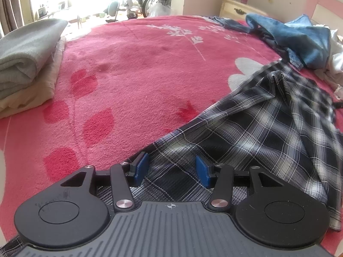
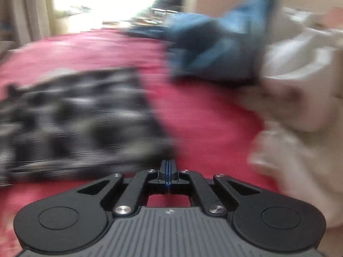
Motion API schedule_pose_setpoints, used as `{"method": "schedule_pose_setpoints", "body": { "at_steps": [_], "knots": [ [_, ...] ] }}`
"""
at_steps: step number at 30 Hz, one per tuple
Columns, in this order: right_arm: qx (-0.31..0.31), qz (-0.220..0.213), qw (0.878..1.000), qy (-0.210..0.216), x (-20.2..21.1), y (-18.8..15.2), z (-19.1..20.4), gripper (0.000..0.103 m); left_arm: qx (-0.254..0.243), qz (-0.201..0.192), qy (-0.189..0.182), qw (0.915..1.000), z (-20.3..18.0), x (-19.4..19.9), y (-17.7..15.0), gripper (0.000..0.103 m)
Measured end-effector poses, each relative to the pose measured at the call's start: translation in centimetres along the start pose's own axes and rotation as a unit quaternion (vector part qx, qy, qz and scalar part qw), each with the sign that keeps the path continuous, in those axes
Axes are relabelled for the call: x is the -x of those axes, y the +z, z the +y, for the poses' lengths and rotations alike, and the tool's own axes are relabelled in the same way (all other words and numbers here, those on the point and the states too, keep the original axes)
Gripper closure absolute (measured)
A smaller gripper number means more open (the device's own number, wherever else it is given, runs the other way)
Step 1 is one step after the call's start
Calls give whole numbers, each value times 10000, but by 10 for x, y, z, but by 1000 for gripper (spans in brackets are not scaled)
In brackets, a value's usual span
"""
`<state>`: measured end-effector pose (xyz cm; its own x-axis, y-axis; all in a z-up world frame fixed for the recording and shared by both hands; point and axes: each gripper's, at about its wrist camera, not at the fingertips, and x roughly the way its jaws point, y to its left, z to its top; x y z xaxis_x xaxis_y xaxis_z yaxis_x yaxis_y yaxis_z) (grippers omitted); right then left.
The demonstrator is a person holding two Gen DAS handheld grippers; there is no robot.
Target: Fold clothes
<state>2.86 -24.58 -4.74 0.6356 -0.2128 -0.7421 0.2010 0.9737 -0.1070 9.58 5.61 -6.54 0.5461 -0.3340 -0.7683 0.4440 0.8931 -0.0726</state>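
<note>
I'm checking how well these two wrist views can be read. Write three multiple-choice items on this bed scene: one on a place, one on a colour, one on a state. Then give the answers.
1. Where does the folded stack lie in the left wrist view?
A. far left on the blanket
B. on the nightstand
C. under the plaid shirt

2. What colour is the blanket on the bed?
A. green
B. pink-red
C. grey

3. How do the jaws of the right claw stand?
A. wide apart
B. shut, nothing between them
C. shut on the blue garment

Answers:
1 A, the grey and cream pile sits at the left edge.
2 B, pink-red pile shows around the plaid shirt.
3 B, its blue pads meet; the blue garment lies farther off.
</note>
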Motion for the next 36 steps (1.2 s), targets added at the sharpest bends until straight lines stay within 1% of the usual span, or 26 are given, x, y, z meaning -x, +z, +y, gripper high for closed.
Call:
{"method": "schedule_pose_setpoints", "body": {
  "at_steps": [3,4,5,6,7,8,9,12,14,15,17,19,21,22,25,26,27,28,29,30,32,34,35,36],
  "knots": [
    [18,-578,9983,93,16,16,13,100,3,-6,11,10000,0,0,0,54],
    [37,-718,9969,324,18,23,24,100,-1,-8,20,10000,-1,-1,0,54],
    [87,-786,9948,645,18,29,38,100,9,-8,30,10000,-1,-1,0,54],
    [237,-762,9914,1038,13,33,56,100,24,-8,39,10000,-1,-1,0,54],
    [402,-699,9876,1344,8,34,69,101,43,-3,46,10000,-2,-1,1,54],
    [564,-602,9842,1564,-1,35,80,102,61,4,53,10000,-2,-1,1,54],
    [726,-457,9837,1579,-15,35,86,103,73,9,57,10000,-2,-2,2,54],
    [36,-424,9947,941,-37,50,43,103,77,3,45,10000,-1,-2,2,54],
    [-448,-407,9969,498,-51,60,14,103,69,1,29,10000,-1,-2,2,54],
    [-689,-398,9964,276,-59,65,-1,100,65,1,21,10000,-1,-3,2,54],
    [-547,-617,9952,521,-49,77,2,100,92,-2,22,10000,0,-3,2,53],
    [-288,-757,9906,1099,-43,85,23,100,127,-9,29,9999,0,-3,3,53],
    [-113,-581,9912,1183,-59,89,38,100,168,-22,41,9998,-1,-3,3,53],
    [-28,-487,9914,1213,-67,91,45,102,180,-29,44,9998,-1,-3,3,53],
    [229,-202,9910,1304,-93,97,68,103,196,-44,49,9998,-1,-4,3,53],
    [-21,-252,9940,1065,-97,101,59,103,201,-46,48,9998,-1,-4,3,53],
    [-420,-262,9970,599,-101,108,45,103,202,-49,41,9998,-1,-4,3,53],
    [-694,-300,9969,240,-98,112,34,96,201,-53,31,9998,-1,-4,3,53],
    [-805,-387,9959,138,-89,112,26,96,199,-56,21,9998,-1,-4,3,53],
    [-789,-500,9953,249,-76,110,25,96,204,-68,4,9998,0,-4,2,53],
    [-504,-603,9957,494,-49,107,38,96,217,-100,-35,9997,2,-4,1,53],
    [-65,-646,9929,994,-13,93,68,94,216,-122,-51,9997,3,-3,1,53],
    [158,-665,9898,1248,6,86,83,93,214,-132,-58,9997,3,-3,1,53],
    [352,-656,9841,1612,27,76,97,88,210,-140,-62,9997,3,-3,1,53]
  ]
}}
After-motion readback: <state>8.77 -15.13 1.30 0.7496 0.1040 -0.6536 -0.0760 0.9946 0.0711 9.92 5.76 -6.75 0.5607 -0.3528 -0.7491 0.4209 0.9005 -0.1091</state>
